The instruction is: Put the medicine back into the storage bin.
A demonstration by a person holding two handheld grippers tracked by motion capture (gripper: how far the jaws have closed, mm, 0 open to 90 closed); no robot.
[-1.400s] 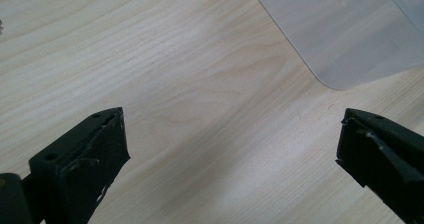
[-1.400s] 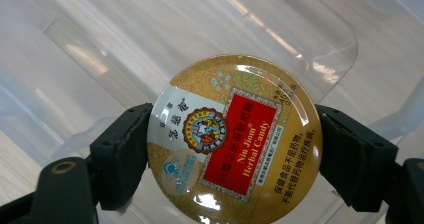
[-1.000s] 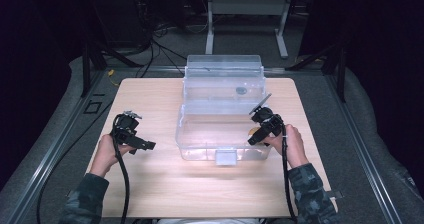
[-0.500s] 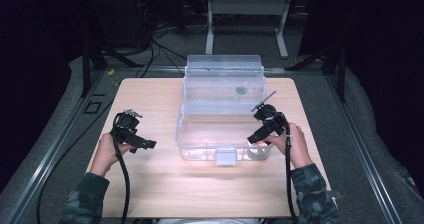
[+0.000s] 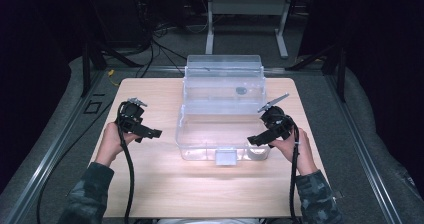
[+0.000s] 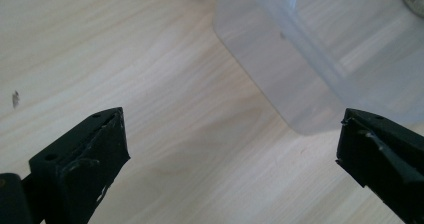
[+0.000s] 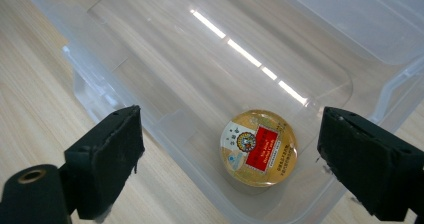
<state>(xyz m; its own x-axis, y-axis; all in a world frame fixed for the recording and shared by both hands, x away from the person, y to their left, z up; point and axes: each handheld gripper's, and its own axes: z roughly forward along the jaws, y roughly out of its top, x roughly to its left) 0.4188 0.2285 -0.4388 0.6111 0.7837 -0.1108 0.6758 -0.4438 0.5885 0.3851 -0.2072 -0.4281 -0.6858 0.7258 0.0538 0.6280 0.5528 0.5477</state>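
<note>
The right tool (image 5: 256, 140) is seen at the near right corner of the clear plastic box (image 5: 200, 134), its jaws spread wide with nothing gripped between them; they have just been opening, then easing in a touch. Looked at along those jaws in the right gripper view, a small round tin (image 7: 258, 147) with a gold lid and a red and white label is framed in the gap, lying flat on the floor of the box close to a rounded corner, below the pads and untouched by them. In the high view the tin is made out only as a pale round shape through the box wall at that same corner, just beside the right tool. The left tool (image 5: 152, 133) is held over the bare counter (image 5: 150, 194) to the left of the box, apart from it, and its jaws are also spread wide and empty; in the left gripper view a rounded corner of the box is seen ahead between them, with wood grain beneath. The box stands open at the middle of the counter, its lid (image 5: 223, 74) raised upright at the far side and a white latch tab (image 5: 225, 157) set on the near wall.
</note>
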